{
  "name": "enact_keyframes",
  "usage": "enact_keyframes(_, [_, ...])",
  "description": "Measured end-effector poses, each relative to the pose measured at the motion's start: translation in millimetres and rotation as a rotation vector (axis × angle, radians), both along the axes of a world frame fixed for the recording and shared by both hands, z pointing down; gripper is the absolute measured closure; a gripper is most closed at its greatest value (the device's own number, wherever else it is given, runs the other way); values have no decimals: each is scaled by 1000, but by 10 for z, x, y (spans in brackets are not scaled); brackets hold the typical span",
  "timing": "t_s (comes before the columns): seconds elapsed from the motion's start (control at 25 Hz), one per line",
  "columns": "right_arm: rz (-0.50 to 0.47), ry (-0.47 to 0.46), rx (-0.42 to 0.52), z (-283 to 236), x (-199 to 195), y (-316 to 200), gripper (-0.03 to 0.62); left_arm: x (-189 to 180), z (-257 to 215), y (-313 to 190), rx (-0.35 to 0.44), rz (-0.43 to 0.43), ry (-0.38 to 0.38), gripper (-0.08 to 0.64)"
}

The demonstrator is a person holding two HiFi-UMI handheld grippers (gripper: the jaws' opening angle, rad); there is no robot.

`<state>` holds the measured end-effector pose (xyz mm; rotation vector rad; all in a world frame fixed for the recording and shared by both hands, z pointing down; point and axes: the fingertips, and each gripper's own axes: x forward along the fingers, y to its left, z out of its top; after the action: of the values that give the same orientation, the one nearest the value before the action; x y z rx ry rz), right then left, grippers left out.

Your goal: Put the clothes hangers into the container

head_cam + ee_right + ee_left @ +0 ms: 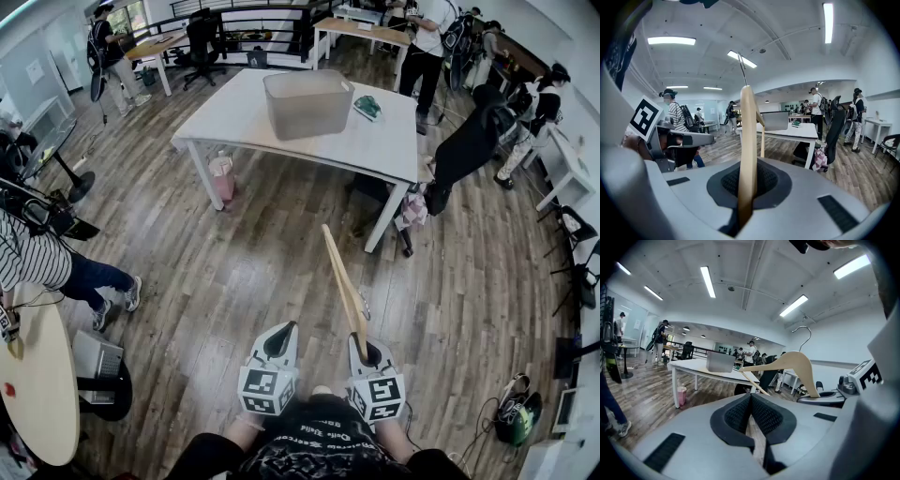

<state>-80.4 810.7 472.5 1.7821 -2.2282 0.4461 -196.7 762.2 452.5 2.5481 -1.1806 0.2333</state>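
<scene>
**Firmly held: wooden hanger well short of the container**

The wooden hanger (345,286) is clamped in the right gripper (367,354), whose jaws are closed on it. The left gripper (279,343) is closed on nothing. The grey container (307,103) is set on a white table (394,141), well apart across the wood floor (234,262). No writing can be read (only square markers). The hanger's curved outline (797,364) is shown by the left gripper view alone.

Open-plan office or lab: wood-plank floor (234,262), white table (375,141), further desks (361,28), swivel chair (202,42), ceiling strip lights (708,281), standing people (427,42).
</scene>
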Motion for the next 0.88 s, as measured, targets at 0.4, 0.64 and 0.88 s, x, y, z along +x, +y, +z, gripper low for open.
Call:
enact_keyframes(0.4, [4,-2,-9,64,136,89,586,69,73,114,-20,2,-2,540])
enact_keyframes(0.64, [6,-72,13,54,378,152,584,306,16,237,6,12,23,540])
enact_keyframes(0.88, [-49,-40,41,45,631,161,583,617,100,366,-41,38,52,540])
